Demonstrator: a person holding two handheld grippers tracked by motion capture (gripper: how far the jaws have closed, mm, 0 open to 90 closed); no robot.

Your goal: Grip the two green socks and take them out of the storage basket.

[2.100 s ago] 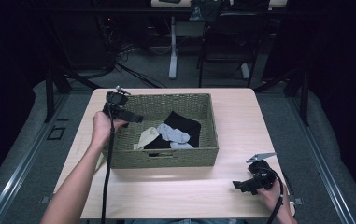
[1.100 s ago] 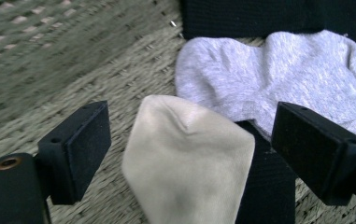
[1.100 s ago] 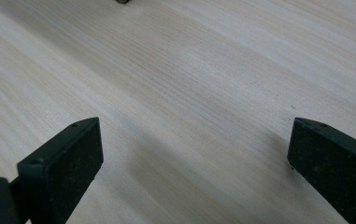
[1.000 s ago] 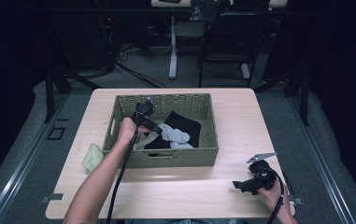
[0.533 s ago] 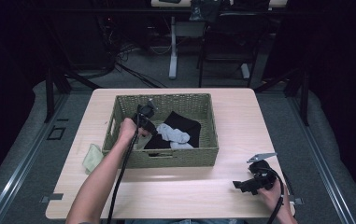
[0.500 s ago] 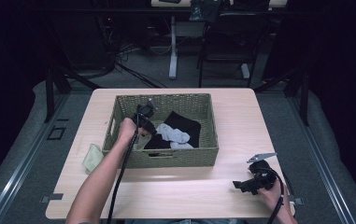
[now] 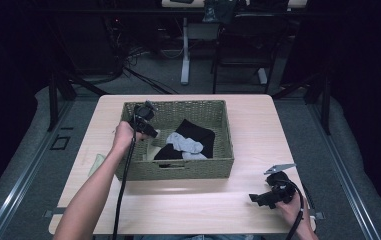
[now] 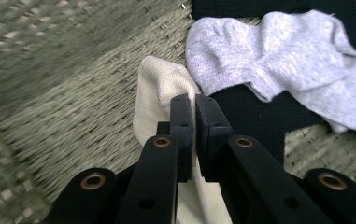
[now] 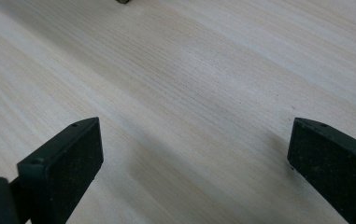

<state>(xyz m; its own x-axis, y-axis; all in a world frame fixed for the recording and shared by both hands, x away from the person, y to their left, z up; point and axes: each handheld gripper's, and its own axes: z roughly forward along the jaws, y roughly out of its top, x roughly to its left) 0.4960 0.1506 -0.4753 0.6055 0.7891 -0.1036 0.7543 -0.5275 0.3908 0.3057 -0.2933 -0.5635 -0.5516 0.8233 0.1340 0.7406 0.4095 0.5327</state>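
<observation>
A woven basket (image 7: 178, 170) on the table holds a cream sock (image 8: 154, 93), a grey sock (image 8: 278, 56) and a black cloth (image 8: 250, 116). My left gripper (image 8: 195, 100) is over the basket's left part (image 7: 152, 133). Its jaws have just been closing and are now shut on a fold of the cream sock, which hangs below them. The grey sock (image 7: 183, 145) lies on the black cloth (image 7: 200, 134). My right gripper (image 9: 194, 154) stands open just above bare wood, at the table's front right (image 7: 259, 198).
A pale green cloth (image 7: 97, 162) lies on the table (image 7: 203, 210) left of the basket. The basket's walls rise around the left gripper. Chairs and table legs stand on the dark floor beyond the table.
The left hand went from the basket's left edge into the basket, then rose and drew back to the left with the cream sock. The right gripper has stayed put.
</observation>
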